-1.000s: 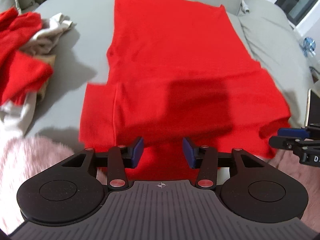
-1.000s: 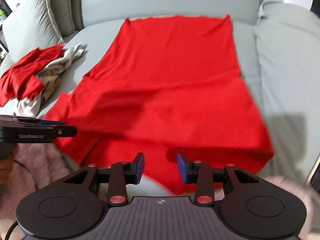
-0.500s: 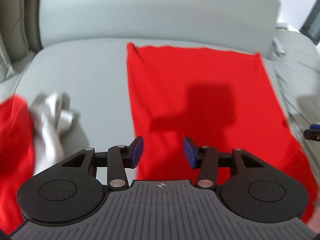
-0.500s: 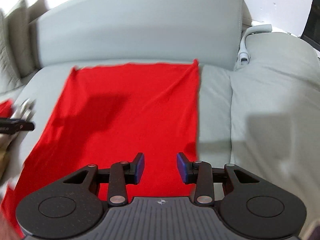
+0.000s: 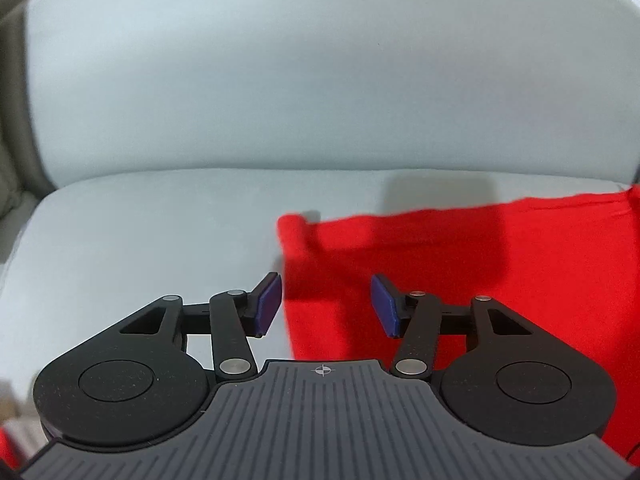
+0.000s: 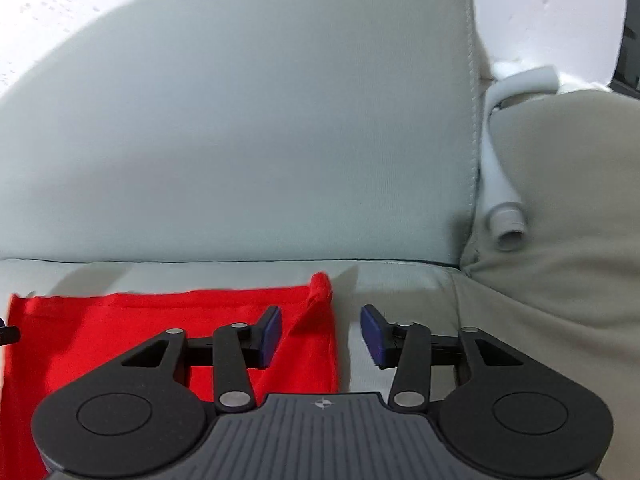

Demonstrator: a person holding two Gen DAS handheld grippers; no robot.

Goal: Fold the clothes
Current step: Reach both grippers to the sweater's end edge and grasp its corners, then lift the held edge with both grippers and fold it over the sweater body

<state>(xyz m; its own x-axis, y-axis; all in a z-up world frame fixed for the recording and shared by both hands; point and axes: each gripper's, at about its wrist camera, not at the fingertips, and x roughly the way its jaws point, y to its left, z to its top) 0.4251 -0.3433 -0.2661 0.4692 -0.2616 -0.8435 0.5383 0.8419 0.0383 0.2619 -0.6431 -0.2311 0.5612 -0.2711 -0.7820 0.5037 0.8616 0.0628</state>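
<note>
A red garment (image 5: 460, 264) lies spread flat on the grey sofa seat (image 5: 140, 240), its far edge close to the backrest. My left gripper (image 5: 325, 304) hovers over the garment's far left corner (image 5: 294, 226), jaws opening, with cloth below the gap and none pinched. In the right wrist view the same red garment (image 6: 160, 328) ends at its far right corner (image 6: 320, 284). My right gripper (image 6: 319, 336) hangs over that corner, jaws opening too, pads clear of the fabric.
The grey backrest (image 6: 260, 140) rises just behind the garment's edge. A beige cushion (image 6: 568, 220) sits to the right, with a white tube (image 6: 502, 216) wedged beside it. Bare seat lies left of the garment in the left wrist view.
Both grippers swept forward from the garment's near hem to its far corners by the backrest. The clothes pile at the left dropped out of view. Both pairs of jaws spread wider.
</note>
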